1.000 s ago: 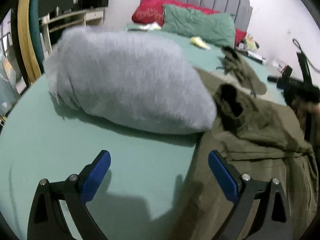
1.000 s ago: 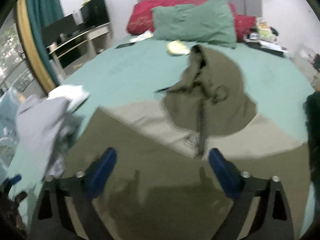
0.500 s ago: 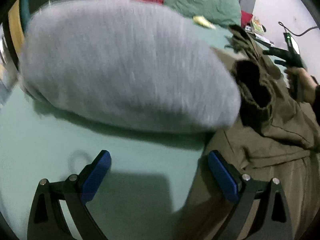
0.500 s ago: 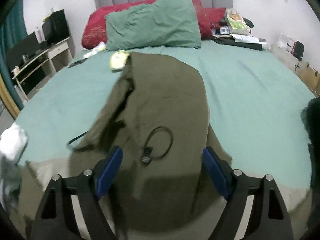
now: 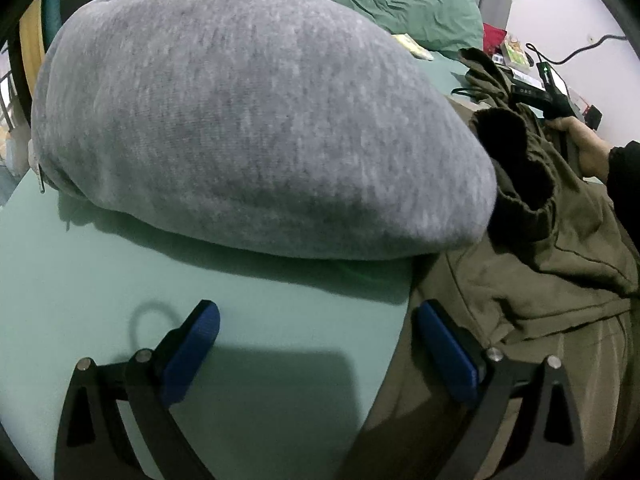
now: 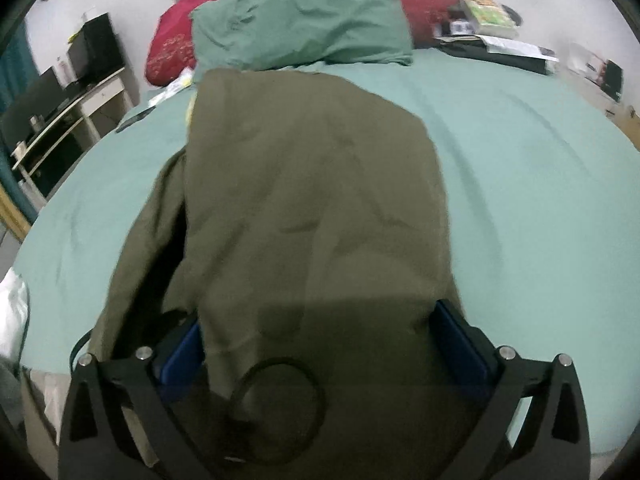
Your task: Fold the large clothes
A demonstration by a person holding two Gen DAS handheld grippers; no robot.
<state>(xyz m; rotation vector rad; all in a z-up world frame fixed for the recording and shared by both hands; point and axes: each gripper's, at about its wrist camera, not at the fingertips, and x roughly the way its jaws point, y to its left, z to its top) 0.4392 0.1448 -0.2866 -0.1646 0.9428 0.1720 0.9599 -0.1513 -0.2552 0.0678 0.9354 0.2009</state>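
Note:
An olive-green hooded jacket [image 5: 552, 300] lies spread on the green bed sheet [image 5: 100, 300]. Its hood [image 6: 312, 200] fills the middle of the right wrist view, lying between the open jaws of my right gripper [image 6: 320, 344]. A black drawcord loop [image 6: 276, 400] rests on the fabric near the camera. My left gripper [image 5: 316, 340] is open and empty, low over the sheet at the jacket's left edge. A folded grey garment [image 5: 256, 120] sits just ahead of it. A dark sleeve cuff [image 5: 516, 168] lies right of the grey garment.
A green pillow [image 6: 300, 20] and a red pillow [image 6: 172, 48] lie at the headboard. A desk with dark screens [image 6: 68, 92] stands left of the bed. Books and papers [image 6: 496, 40] lie at the far right. A white cloth [image 6: 12, 312] sits at the left edge.
The left gripper moved closer to the grey garment, which now fills the view. The right gripper advanced along the jacket onto the hood, which now lies between its fingers.

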